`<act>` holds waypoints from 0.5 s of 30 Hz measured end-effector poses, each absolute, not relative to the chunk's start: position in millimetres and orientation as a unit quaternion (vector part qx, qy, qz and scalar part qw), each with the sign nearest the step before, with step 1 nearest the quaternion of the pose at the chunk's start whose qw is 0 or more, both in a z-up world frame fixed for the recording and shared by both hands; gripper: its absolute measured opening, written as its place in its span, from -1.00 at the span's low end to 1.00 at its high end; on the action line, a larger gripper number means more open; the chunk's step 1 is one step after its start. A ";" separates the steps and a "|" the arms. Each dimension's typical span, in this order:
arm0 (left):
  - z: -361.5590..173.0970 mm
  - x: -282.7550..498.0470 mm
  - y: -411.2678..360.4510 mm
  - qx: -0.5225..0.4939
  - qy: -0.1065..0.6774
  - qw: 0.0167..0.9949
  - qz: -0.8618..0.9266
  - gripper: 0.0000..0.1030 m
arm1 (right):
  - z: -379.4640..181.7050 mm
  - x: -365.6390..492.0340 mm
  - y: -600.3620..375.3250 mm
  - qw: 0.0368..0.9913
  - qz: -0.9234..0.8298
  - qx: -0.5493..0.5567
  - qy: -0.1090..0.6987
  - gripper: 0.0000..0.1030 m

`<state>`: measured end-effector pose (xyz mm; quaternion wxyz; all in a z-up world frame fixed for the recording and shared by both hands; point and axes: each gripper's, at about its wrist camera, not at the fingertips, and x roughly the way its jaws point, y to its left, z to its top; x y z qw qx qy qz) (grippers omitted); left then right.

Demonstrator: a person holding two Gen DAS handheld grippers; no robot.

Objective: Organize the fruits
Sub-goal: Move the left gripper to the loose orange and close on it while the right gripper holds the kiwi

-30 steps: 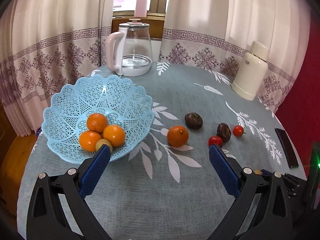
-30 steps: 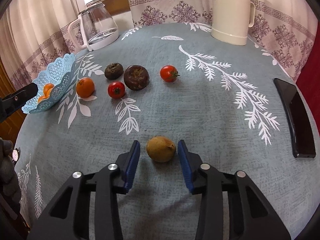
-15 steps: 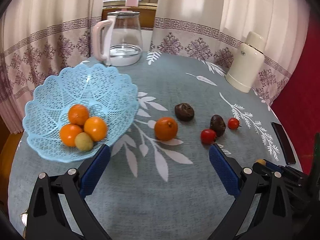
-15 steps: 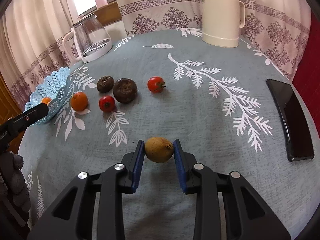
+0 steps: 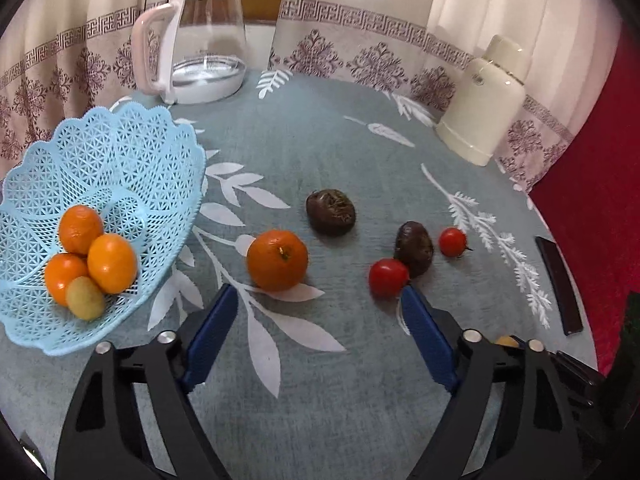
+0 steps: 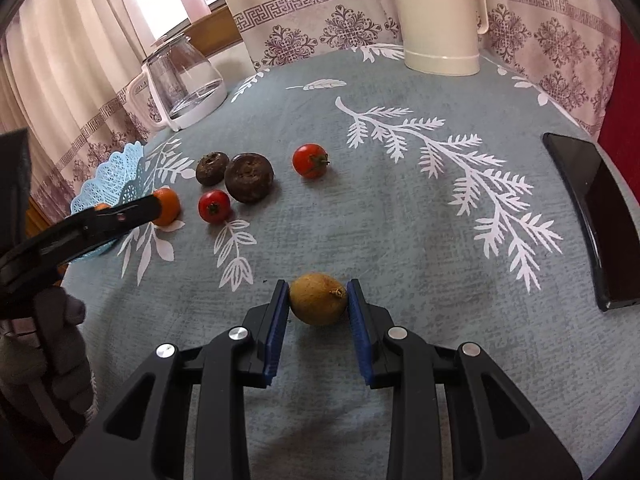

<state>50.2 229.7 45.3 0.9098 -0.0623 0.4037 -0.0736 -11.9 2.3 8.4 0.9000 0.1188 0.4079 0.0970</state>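
Observation:
A light blue lattice basket at the table's left holds three oranges and a small yellow-brown fruit. On the cloth lie a loose orange, two dark brown fruits and two red tomatoes. My left gripper is open just short of the loose orange. My right gripper is shut on a yellow-brown fruit near the table's front. The right wrist view also shows the basket, the orange and the left gripper's arm.
A glass kettle stands at the back left and a cream thermos jug at the back right. A black phone lies near the right edge. Curtains hang behind the round table. A gloved hand holds the left gripper.
My right gripper closed from open onto the yellow-brown fruit. My left gripper moved right from the basket toward the loose orange, staying open.

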 end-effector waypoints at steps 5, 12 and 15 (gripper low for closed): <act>36.5 66.3 230.7 -0.054 0.407 0.910 -0.062 0.34 | 7.8 -12.7 5.0 0.900 0.105 0.118 0.407 -0.42; 30.9 80.6 239.4 -0.060 0.409 0.910 -0.038 0.10 | 7.0 -13.7 4.2 0.899 0.108 0.123 0.406 -0.42; 30.0 82.1 237.4 -0.054 0.408 0.910 -0.038 0.10 | 6.4 -13.4 3.9 0.899 0.109 0.124 0.407 -0.41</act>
